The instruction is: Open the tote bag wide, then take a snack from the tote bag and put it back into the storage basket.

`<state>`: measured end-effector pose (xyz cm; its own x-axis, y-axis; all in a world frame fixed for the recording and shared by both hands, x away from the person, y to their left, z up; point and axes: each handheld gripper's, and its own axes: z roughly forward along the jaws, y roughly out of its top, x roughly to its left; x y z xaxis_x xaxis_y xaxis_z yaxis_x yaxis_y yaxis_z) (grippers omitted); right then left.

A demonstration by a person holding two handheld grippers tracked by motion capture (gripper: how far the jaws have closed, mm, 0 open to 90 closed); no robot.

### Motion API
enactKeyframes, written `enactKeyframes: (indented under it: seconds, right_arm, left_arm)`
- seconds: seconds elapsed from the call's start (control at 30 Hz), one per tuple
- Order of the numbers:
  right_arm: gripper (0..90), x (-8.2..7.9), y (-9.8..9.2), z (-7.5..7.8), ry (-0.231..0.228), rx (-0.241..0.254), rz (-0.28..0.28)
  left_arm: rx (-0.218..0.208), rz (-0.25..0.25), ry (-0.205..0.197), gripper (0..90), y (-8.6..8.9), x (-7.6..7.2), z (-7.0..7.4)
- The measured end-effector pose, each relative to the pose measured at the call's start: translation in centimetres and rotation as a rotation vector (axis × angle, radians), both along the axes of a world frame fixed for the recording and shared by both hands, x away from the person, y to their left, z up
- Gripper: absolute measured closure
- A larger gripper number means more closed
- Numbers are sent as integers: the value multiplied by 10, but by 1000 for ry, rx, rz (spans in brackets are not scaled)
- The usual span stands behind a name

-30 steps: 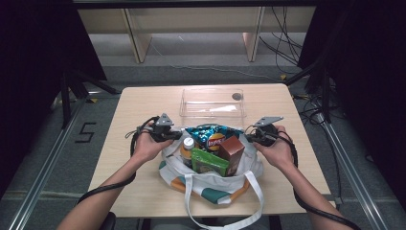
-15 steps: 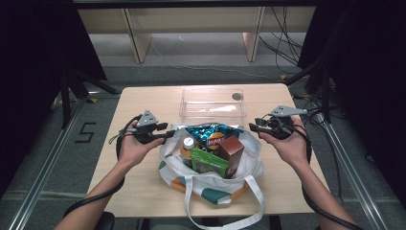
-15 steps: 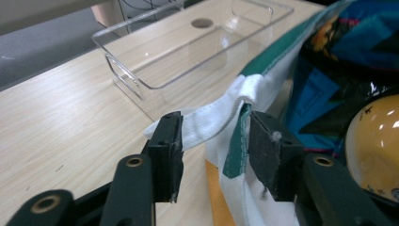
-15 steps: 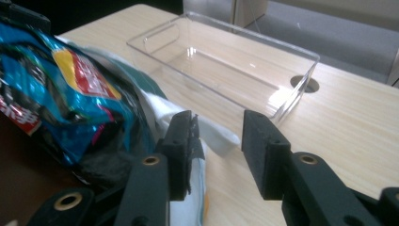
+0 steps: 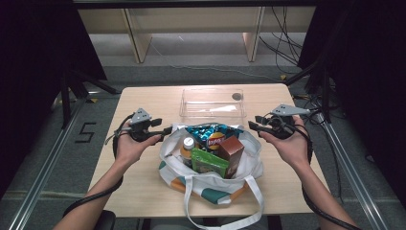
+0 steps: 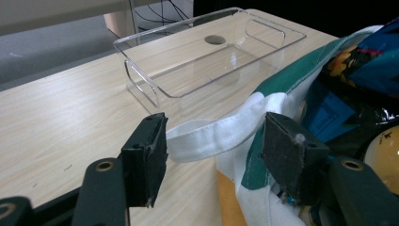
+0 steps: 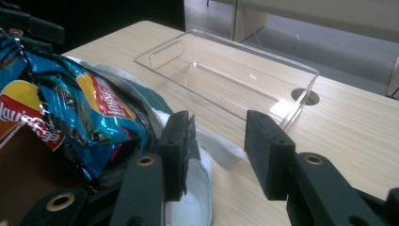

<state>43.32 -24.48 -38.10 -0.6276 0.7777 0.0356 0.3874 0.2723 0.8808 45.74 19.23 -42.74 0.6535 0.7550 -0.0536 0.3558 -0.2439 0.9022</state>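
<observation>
A white tote bag (image 5: 210,181) with green and orange patches stands open mid-table. It holds a blue chip bag (image 5: 210,135), a brown box (image 5: 232,148), a green box (image 5: 209,163) and a white-capped bottle (image 5: 188,143). My left gripper (image 5: 168,129) hovers at the bag's left rim. Its jaws have just been opening and stand open, with the white bag strap (image 6: 221,136) loose between them (image 6: 214,146). My right gripper (image 5: 253,123) is at the right rim, its jaws also just opened, nothing pressed between them (image 7: 217,150). The chip bag (image 7: 70,108) lies to its left.
An empty clear plastic tray (image 5: 212,103) sits behind the bag near the table's far edge, beside a round hole (image 5: 236,96) in the tabletop. Bare wood lies left and right of the bag. The bag's long handles hang over the front edge (image 5: 191,215).
Both grippers have let go of the bag's rim, opened, and drawn outward and upward from it. The bag's mouth now stays spread open by itself.
</observation>
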Motion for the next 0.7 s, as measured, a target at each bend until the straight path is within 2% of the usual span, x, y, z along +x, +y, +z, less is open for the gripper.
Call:
enactKeyframes:
  seconds: [0.07,0.1,0.13,0.17,0.2,0.3,0.33,0.43,0.47,0.5,0.53,0.57,0.6,0.63,0.67,0.7]
  right_arm:
    - [601,0,0,1,-28,18,-7]
    - [590,-1,-1,3,-17,18,5]
    - [580,-1,-1,4,-29,32,8]
    - [572,0,-3,7,-50,14,21]
    - [572,0,-3,7,-50,14,21]
    - [557,-3,1,14,-67,58,45]
    - [555,-5,4,15,-52,82,49]
    - [545,-7,10,21,-47,92,111]
    - [544,-10,13,23,-36,113,115]
    - [542,-9,14,24,-52,100,133]
    - [538,-11,18,24,-46,121,138]
    - [536,-10,20,25,-48,123,165]
    - [534,-13,23,25,-24,131,173]
    - [533,-12,24,25,-42,126,191]
    - [531,-14,28,25,-19,139,193]
    - [529,-13,29,25,-25,132,216]
  left_arm:
    - [2,7,-2,392,0,-1,1]
    - [0,7,-6,386,0,-1,1]
    - [2,8,-6,380,0,-1,1]
    - [2,9,-5,371,0,-1,2]
    - [2,9,-5,366,0,-1,2]
    - [1,8,-6,358,-1,0,1]
    - [1,10,-5,357,-2,-1,1]
    - [7,8,-5,352,-2,0,1]
    - [7,9,-8,351,-2,0,2]
    - [9,10,-8,349,-2,0,2]
    - [10,9,-7,348,-2,0,2]
    - [10,9,-7,346,-2,0,2]
    - [9,13,-7,345,-3,1,3]
    - [10,13,-8,344,-3,1,3]
    - [11,13,-10,344,-3,1,4]
    - [8,11,-13,344,-3,1,4]
